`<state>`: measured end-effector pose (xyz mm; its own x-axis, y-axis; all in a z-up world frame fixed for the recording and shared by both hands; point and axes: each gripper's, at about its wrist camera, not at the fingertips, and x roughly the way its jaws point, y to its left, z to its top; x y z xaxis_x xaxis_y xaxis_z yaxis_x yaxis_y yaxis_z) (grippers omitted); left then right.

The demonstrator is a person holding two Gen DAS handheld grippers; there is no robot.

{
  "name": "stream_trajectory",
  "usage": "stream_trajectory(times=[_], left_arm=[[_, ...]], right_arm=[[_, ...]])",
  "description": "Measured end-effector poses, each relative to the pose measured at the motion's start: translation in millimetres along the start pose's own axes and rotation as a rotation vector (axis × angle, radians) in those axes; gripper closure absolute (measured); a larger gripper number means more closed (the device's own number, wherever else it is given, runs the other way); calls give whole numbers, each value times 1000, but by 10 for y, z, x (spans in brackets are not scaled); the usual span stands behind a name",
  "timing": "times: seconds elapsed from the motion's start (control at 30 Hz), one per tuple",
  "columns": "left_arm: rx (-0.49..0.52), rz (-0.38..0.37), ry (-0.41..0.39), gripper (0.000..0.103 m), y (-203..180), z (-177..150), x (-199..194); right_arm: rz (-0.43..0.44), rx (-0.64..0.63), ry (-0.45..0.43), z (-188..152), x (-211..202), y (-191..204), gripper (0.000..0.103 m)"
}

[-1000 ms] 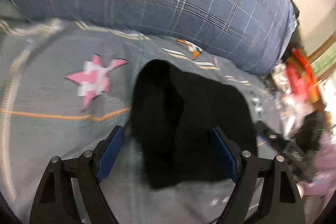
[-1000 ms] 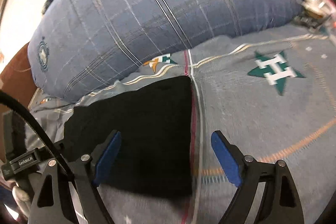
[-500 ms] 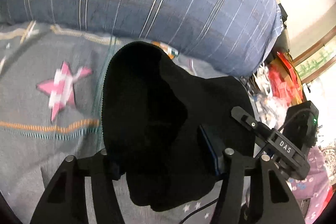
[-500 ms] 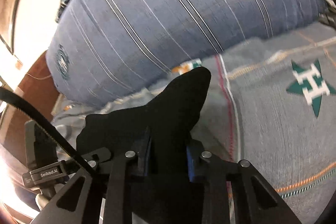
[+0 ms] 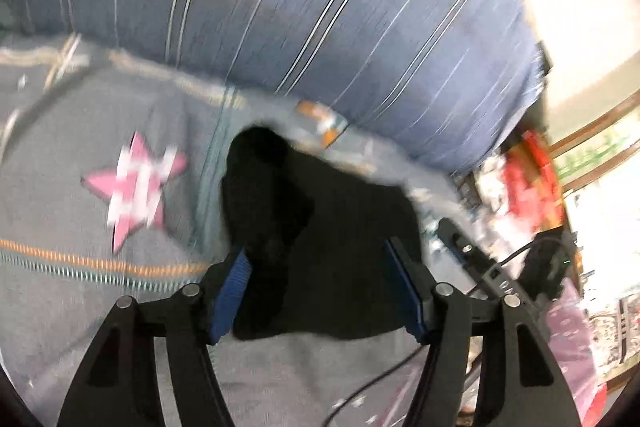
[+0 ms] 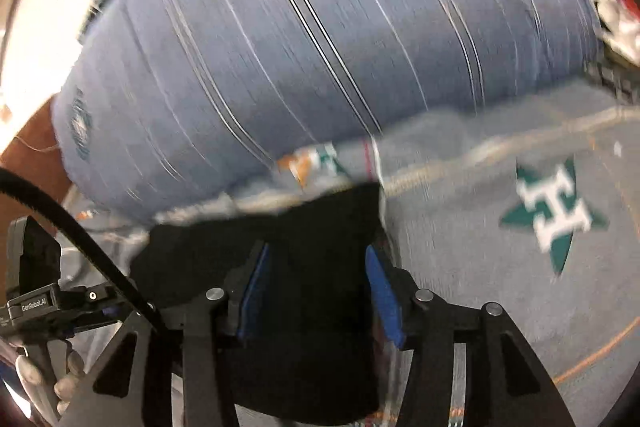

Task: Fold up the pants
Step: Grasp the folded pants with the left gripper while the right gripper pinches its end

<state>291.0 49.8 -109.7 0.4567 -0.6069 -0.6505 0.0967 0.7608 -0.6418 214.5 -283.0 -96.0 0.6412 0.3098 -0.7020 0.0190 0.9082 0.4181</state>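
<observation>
blurred grey bedspread (image 5: 100,287); both tongs (image 5: 320,287) (image 6: 316,287) just opening, apart over black pants (image 5: 340,227).

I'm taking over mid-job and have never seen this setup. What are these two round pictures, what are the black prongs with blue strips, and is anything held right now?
There is no robot here. A person holds a two-finger tool in each hand, and each tool carries a wide-angle camera that looks out along its fingers. One picture comes from the left gripper, the other from the right gripper. The blue strips are the gripping pads.

Both cameras look down on a grey bedsheet printed with a pink star and a green star, with a blue striped pillow behind. The black pants lie bunched on the sheet.

Both sets of jaws have just been opening. The black cloth sits between the pads, but neither pair looks clamped on it.
</observation>
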Motion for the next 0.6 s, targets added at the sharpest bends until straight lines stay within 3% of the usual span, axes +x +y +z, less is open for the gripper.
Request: stream_trajectory(times=[0.1, 0.17, 0.23, 0.33, 0.43, 0.5, 0.6], left_arm=[[8, -6, -28, 37, -101, 159, 130], [-12, 37, -1, 35, -63, 241, 403], [-65, 121, 44, 36, 141, 258, 653], [-66, 123, 26, 36, 240, 217, 727], [-43, 103, 32, 36, 167, 227, 607], [-48, 61, -19, 36, 122, 195, 383], [-37, 36, -81, 33, 118, 31, 207]], right_arm=[[99, 38, 31, 173, 114, 60, 48], [151, 103, 94, 250, 391, 17, 48], [136, 158, 140, 244, 641, -79, 49], [108, 233, 167, 199, 858, -288, 51], [90, 202, 145, 220, 737, -223, 50], [76, 139, 65, 196, 436, -120, 45], [138, 165, 8, -34, 92, -73, 36]])
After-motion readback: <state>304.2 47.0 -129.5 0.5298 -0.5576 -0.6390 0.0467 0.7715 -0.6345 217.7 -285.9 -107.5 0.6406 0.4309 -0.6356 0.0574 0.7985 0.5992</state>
